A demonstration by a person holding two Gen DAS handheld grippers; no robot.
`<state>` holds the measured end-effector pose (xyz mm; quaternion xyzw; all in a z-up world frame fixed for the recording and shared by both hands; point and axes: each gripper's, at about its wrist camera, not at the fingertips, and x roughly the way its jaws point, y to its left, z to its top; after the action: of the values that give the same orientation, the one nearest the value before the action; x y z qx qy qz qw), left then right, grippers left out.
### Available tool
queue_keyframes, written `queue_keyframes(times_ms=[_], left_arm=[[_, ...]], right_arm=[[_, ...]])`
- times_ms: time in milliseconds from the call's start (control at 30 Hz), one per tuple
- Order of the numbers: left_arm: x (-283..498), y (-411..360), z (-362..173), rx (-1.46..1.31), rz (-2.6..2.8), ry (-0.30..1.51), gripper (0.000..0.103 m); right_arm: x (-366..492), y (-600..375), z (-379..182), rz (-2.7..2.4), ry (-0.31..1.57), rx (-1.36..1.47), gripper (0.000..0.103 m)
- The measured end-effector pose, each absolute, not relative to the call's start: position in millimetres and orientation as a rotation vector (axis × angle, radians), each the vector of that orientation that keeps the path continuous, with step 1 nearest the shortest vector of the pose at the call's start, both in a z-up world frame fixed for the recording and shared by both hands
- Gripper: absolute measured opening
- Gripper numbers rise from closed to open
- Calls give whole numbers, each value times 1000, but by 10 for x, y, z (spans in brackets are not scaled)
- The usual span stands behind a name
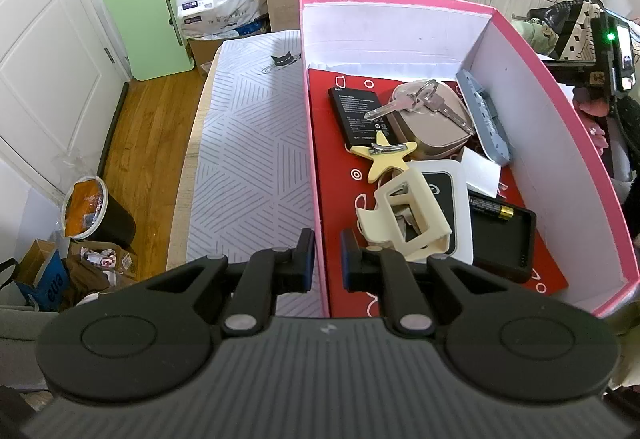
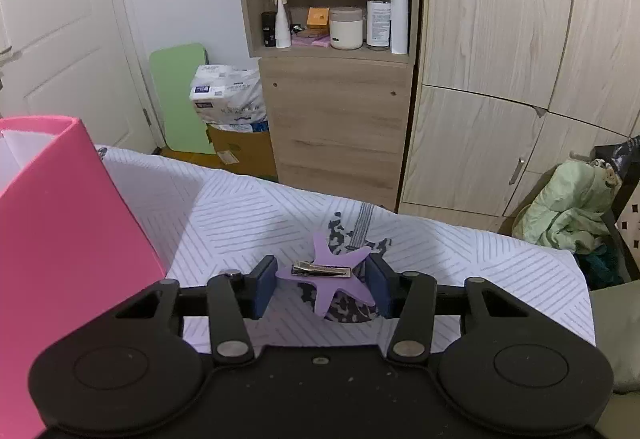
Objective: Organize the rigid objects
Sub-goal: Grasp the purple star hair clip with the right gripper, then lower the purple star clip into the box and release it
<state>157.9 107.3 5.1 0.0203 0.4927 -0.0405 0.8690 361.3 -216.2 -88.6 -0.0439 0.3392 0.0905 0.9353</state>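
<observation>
A pink box (image 1: 560,111) with white inner walls stands on the bed. It holds a black battery pack (image 1: 360,115), keys (image 1: 424,103) on a taupe case, a yellow star hair clip (image 1: 386,157), a cream claw clip (image 1: 408,215), a grey strip (image 1: 486,119) and an AA battery (image 1: 490,207). My left gripper (image 1: 323,259) is shut on the box's left wall near its front corner. My right gripper (image 2: 322,285) is shut on a purple star hair clip (image 2: 332,275) and holds it above the bed, to the right of the box (image 2: 68,219).
The bed has a striped white sheet (image 1: 248,159). A wooden shelf cabinet (image 2: 336,111) and wardrobe (image 2: 500,59) stand behind it. A green folded table (image 1: 148,23), a bin (image 1: 96,215) and bags sit on the floor at the left. Clothes (image 2: 572,211) lie at the right.
</observation>
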Motion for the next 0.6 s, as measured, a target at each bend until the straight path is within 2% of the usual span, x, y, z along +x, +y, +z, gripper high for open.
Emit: queue_keyframes(times_ms=[400, 600], left_arm=[[1570, 1102, 39, 15, -75, 1023, 11], [1569, 1109, 46, 7, -73, 1021, 11]], right_arm=[[3300, -2342, -778, 228, 728, 97, 54], [2805, -2202, -379, 296, 606, 56, 54]])
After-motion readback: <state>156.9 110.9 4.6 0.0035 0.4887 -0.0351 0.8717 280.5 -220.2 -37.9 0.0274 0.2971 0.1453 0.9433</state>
